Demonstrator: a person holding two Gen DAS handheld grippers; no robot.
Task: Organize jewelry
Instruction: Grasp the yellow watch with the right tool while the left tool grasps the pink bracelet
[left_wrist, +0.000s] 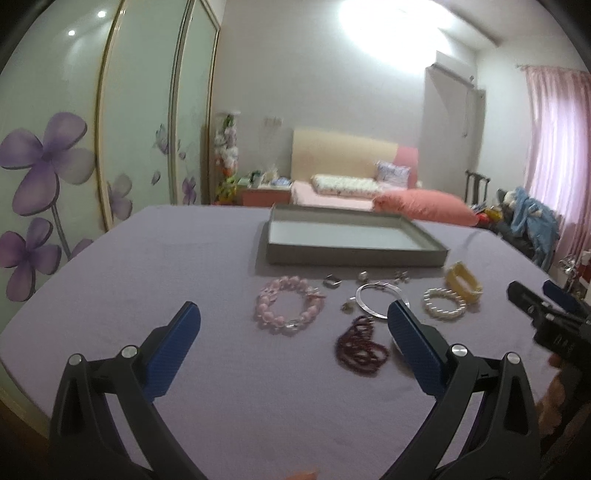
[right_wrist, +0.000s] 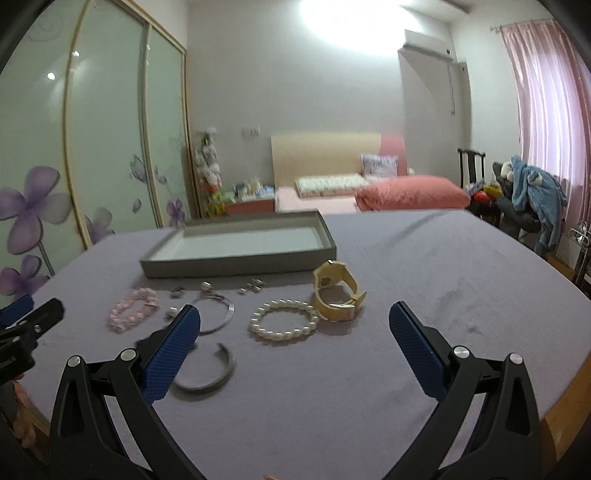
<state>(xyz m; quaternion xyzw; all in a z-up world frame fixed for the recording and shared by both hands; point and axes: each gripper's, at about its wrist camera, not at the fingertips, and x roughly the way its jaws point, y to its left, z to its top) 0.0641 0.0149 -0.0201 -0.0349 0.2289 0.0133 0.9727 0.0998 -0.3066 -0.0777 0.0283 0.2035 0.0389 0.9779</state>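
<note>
So the jewelry is all spread out on a purple cloth table (left_wrist: 147, 258), in a loose row just in front of a shallow grey tray (left_wrist: 351, 254) that's got nothing in it, just a pale bare floor. Going left to right: a chunky pink bead bracelet (left_wrist: 290, 309) with a couple of clear beads, then a small silver ring-type piece (left_wrist: 332, 281), a dark red beaded bracelet (left_wrist: 360, 349) coiled in several loops nearer the camera, a thin silver bangle (left_wrist: 380, 301) with a few tiny silver bits (left_wrist: 400, 276) past it near the tray, then a white pearl bracelet (left_wrist: 445, 304), and a cream yellow watch (left_wrist: 463, 282) standing on its edge just beside the pearls. The left gripper (left_wrist: 293, 323) hangs over the cloth with its blue-padded fingers spread wide, holding nothing, pink bracelet sitting between them in view. The right gripper (right_wrist: 294, 320) is the same deal, wide apart and empty, lined up on the pearl bracelet. The right wrist view shows the watch face and buckle way better, plus an open grey cuff bangle (right_wrist: 210, 373) by its left finger that the left wrist view mostly hides behind a finger. The dark red bracelet only really shows in the left view.
</note>
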